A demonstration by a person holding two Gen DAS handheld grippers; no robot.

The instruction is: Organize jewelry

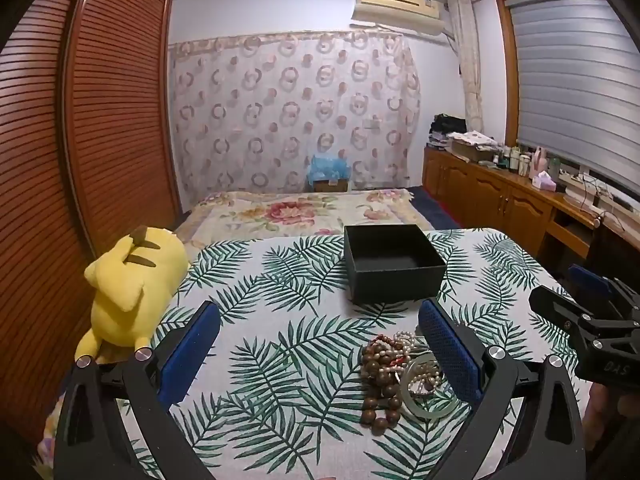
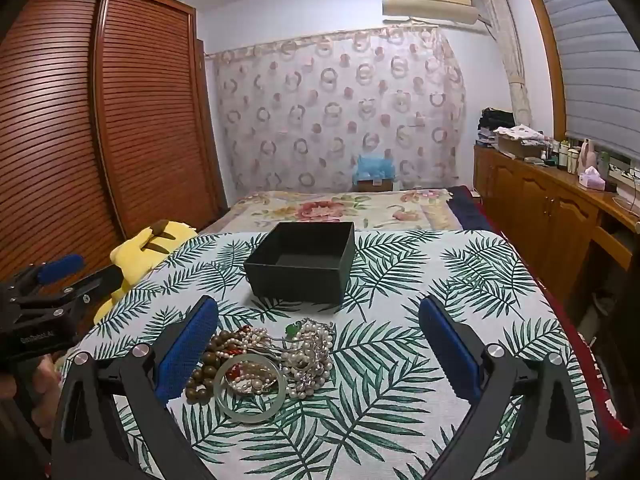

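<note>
A tangled heap of jewelry (image 2: 260,360) lies on the leaf-print cloth: brown wooden beads (image 2: 208,372), pearl strands (image 2: 312,356) and a pale green bangle (image 2: 250,390). Behind it stands an open black box (image 2: 302,264) with nothing visible inside. My right gripper (image 2: 318,344) hovers open just in front of the heap, which lies by its left finger. My left gripper (image 1: 318,344) is open too. The same heap (image 1: 400,372) lies close to its right finger, and the box (image 1: 394,264) stands beyond. Each gripper shows at the edge of the other's view.
A yellow plush toy (image 1: 132,288) lies at the cloth's left edge beside a brown louvred wardrobe (image 1: 80,140). A bed with a floral cover (image 1: 304,212) stretches behind the box. Wooden cabinets (image 2: 552,216) with clutter on top run along the right under the window.
</note>
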